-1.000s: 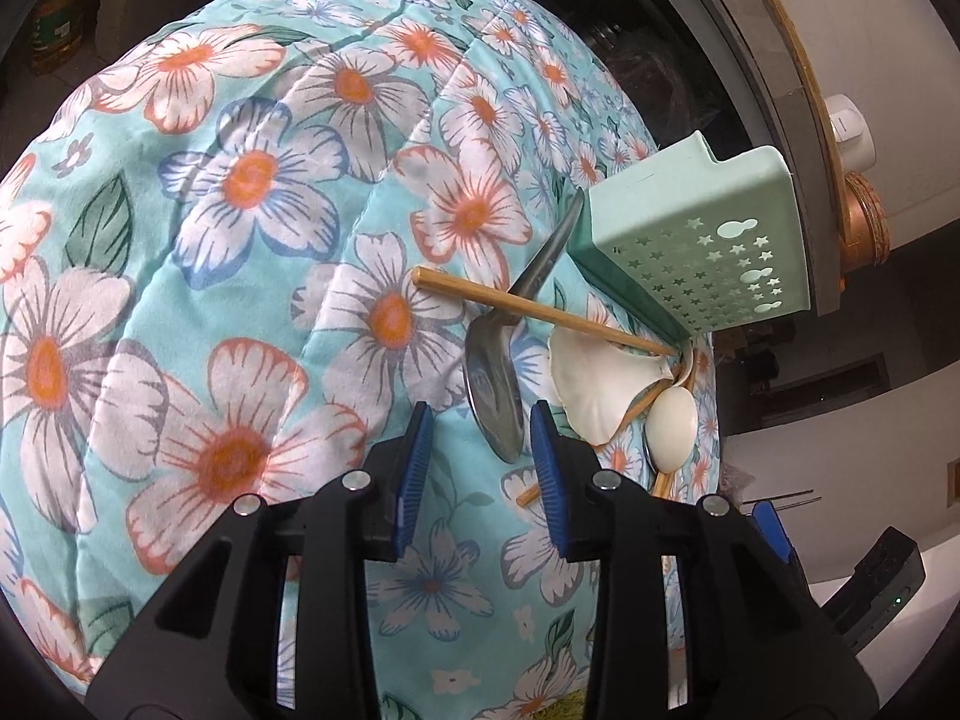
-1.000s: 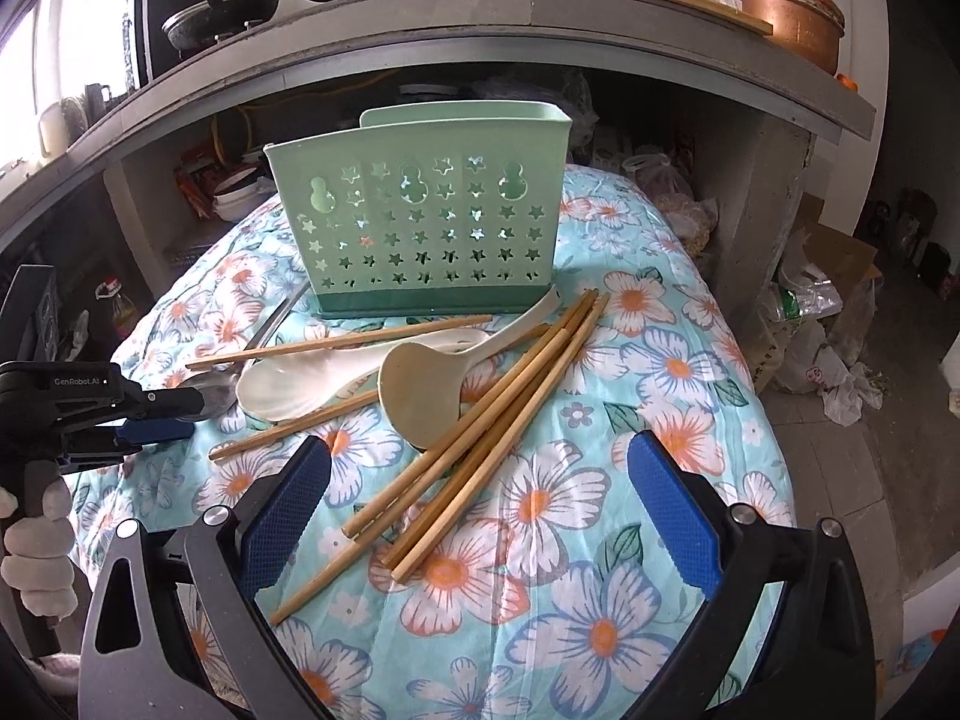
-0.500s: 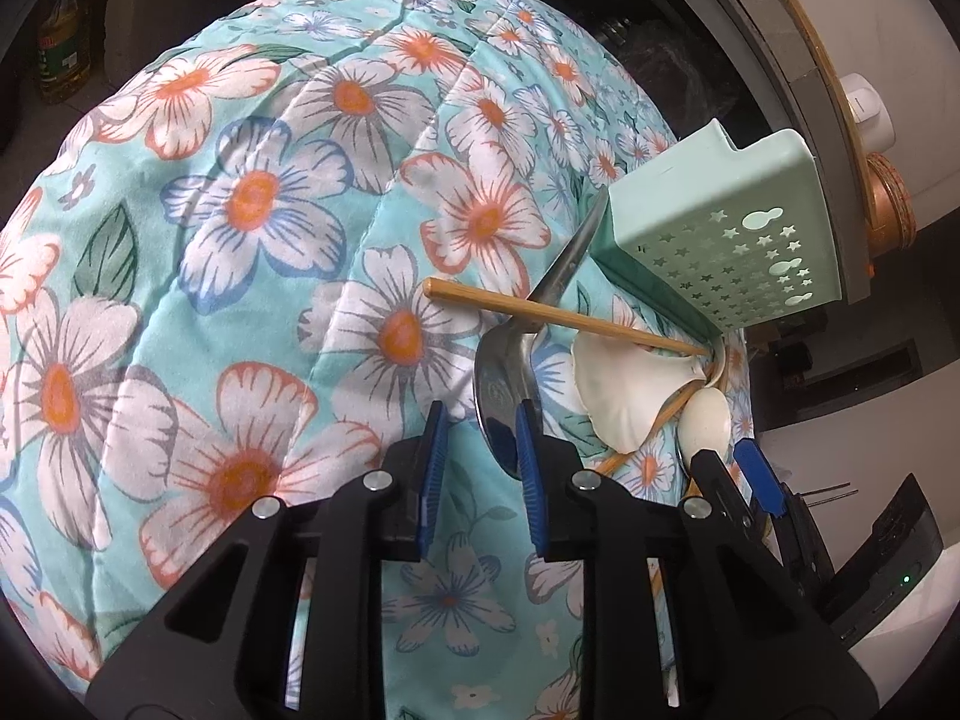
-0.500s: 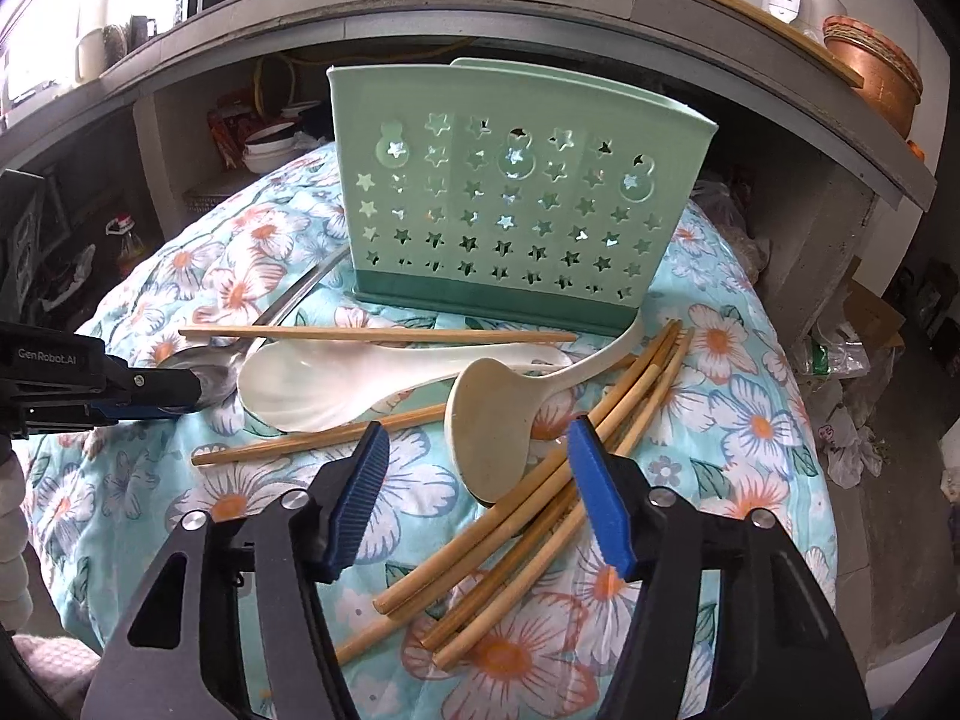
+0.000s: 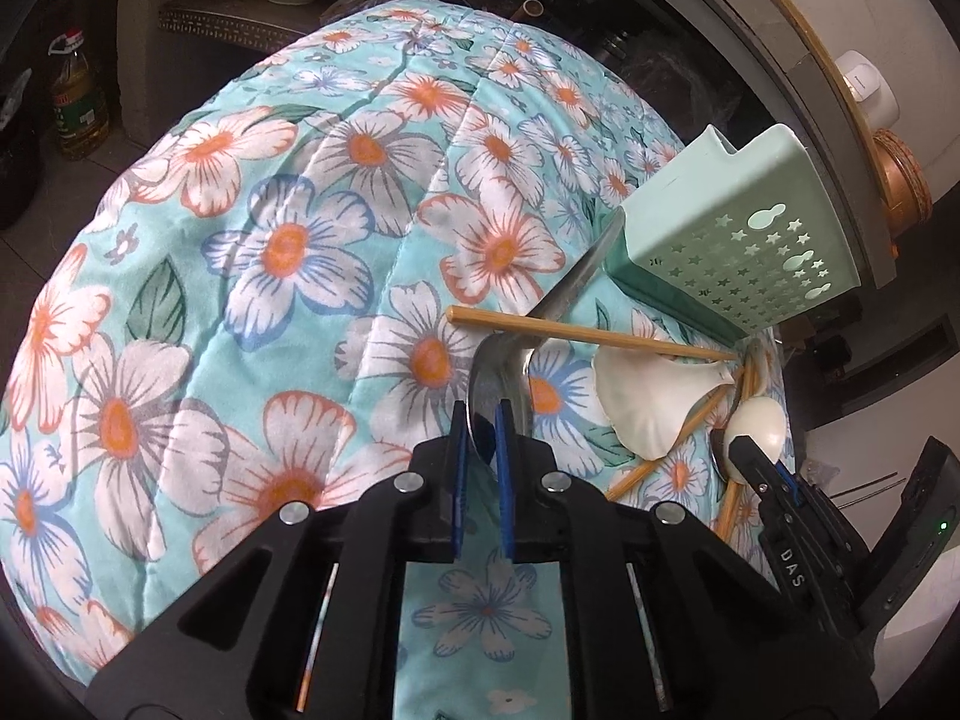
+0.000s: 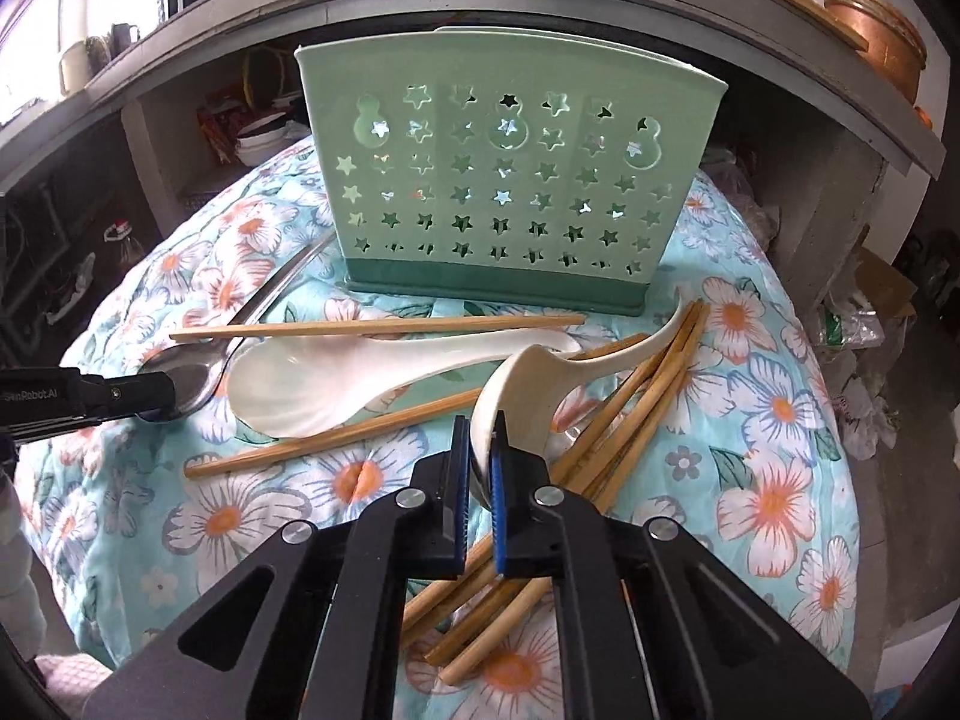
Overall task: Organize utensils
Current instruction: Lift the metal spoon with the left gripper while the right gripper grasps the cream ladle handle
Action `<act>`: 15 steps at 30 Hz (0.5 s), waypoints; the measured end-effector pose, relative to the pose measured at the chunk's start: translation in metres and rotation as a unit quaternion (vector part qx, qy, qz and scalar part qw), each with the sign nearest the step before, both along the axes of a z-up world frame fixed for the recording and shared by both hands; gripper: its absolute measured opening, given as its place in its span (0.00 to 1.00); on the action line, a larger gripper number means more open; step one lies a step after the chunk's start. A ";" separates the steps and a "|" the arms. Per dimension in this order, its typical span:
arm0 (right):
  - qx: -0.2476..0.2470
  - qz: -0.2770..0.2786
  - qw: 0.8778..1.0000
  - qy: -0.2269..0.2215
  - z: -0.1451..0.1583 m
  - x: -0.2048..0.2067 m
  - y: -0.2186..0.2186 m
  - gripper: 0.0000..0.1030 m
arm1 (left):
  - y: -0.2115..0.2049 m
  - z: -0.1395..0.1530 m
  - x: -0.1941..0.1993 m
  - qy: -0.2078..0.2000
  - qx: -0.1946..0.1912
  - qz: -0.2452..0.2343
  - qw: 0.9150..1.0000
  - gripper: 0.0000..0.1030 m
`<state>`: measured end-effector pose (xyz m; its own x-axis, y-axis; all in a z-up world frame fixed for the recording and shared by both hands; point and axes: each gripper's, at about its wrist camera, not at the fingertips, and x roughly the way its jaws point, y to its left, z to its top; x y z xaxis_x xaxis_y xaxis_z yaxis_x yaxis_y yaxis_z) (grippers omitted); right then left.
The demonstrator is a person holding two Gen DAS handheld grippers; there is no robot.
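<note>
On the flowered cloth (image 6: 774, 396), both grippers have closed since a moment ago: left gripper (image 5: 480, 420) pinches the metal spoon (image 5: 501, 360), right gripper (image 6: 479, 450) the cream ladle (image 6: 528, 384); holder (image 6: 504, 180) at twelve o'clock, lifts can begin

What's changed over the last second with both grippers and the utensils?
Both grippers closed and took hold. The left gripper, open a second ago, moved in and shut on the metal spoon bowl. The right gripper, wide open before, advanced and shut on the cream ladle bowl. The green holder, white spoon and chopsticks stayed put.
</note>
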<state>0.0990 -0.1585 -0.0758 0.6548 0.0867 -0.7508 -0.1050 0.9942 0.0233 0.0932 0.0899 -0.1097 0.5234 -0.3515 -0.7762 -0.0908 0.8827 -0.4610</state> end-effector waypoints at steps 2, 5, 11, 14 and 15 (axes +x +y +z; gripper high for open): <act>0.018 -0.005 1.000 -0.001 0.005 -0.003 -0.007 0.05 | 0.002 0.007 -0.004 -0.012 0.023 0.002 1.000 0.04; 0.060 -0.011 0.998 0.001 0.013 -0.008 -0.020 0.05 | 0.005 0.019 -0.011 -0.033 0.057 0.004 0.998 0.02; 0.113 -0.013 0.993 -0.011 0.029 -0.021 -0.036 0.05 | 0.007 0.049 -0.027 -0.085 0.116 0.007 0.990 0.02; 0.136 -0.007 0.990 -0.024 0.040 -0.027 -0.041 0.05 | 0.006 0.070 -0.036 -0.120 0.134 0.006 0.984 0.02; 0.138 -0.005 0.990 -0.031 0.045 -0.030 -0.042 0.05 | 0.005 0.077 -0.036 -0.131 0.137 0.006 0.982 0.02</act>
<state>0.0695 -0.2002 -0.0310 0.7005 0.2755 -0.6584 -0.1043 0.9521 0.2874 0.0576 0.0950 -0.0327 0.7207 -0.1409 -0.6787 -0.0121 0.9764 -0.2156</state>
